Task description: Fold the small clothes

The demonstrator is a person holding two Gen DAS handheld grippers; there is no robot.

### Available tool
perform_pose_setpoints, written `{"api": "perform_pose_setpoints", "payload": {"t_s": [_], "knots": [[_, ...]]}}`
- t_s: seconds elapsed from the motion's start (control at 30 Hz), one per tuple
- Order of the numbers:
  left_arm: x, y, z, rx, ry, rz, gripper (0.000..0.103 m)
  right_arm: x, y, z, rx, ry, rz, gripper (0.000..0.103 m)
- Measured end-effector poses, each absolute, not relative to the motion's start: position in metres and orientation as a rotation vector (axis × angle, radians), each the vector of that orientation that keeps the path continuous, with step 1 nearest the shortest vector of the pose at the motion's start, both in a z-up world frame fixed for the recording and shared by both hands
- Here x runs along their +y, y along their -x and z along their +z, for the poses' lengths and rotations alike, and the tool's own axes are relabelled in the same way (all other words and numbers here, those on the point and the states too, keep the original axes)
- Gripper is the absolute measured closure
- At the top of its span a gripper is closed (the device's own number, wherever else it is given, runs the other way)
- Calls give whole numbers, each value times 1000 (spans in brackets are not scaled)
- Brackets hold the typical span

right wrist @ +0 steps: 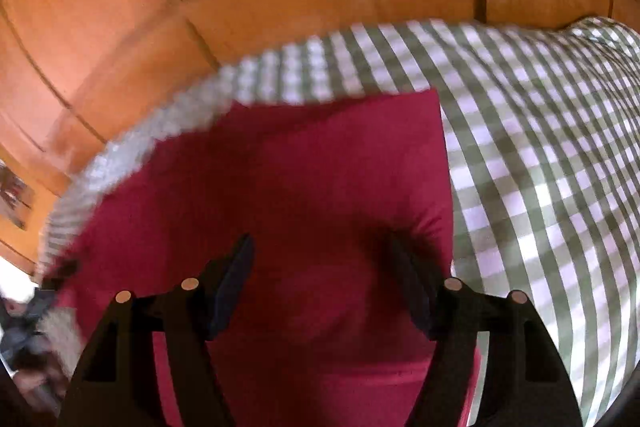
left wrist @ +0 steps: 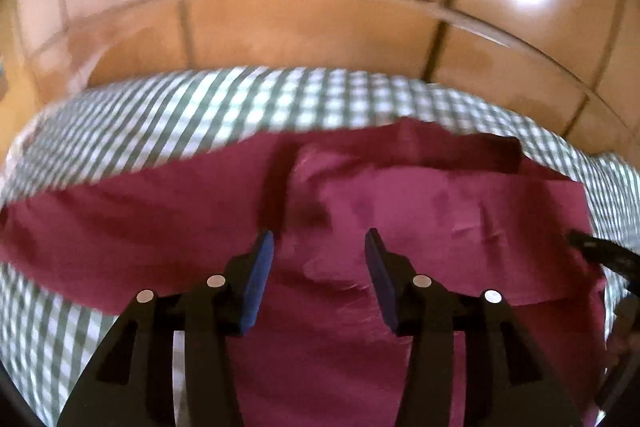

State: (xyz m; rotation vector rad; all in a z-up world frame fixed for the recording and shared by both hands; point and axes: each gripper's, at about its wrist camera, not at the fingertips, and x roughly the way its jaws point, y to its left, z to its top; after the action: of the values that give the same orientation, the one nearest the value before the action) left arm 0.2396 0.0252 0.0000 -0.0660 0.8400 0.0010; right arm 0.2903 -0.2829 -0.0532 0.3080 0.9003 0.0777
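Your left hand-held gripper (left wrist: 319, 241) stands partly open with nothing pinched, its blue pads just over the maroon garment (left wrist: 400, 211). Your right hand-held gripper (right wrist: 324, 259) is spread wider, also empty, above the same cloth near its right edge. The garment lies spread, partly folded, on a green-checked cloth (right wrist: 540, 167) covering the table, beside a wooden cabinet (left wrist: 300, 19). It looks light, soft and limp, so it will probably sag and crease. Take it by the edges or corners, pinching only the top layer.
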Motion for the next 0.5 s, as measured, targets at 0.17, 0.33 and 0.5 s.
{"api": "perform_pose_setpoints", "payload": {"t_s": [0.17,0.33,0.5], "knots": [[-6,-288,-39,1036,-38,33,55,-276,-281,-64,818,-185,75,35],[1,-285,-39,1006,-1,70,50,-277,-279,-67,789,-177,78,34],[36,-251,-25,971,96,118,43,-270,-259,-47,778,-143,32,17]]}}
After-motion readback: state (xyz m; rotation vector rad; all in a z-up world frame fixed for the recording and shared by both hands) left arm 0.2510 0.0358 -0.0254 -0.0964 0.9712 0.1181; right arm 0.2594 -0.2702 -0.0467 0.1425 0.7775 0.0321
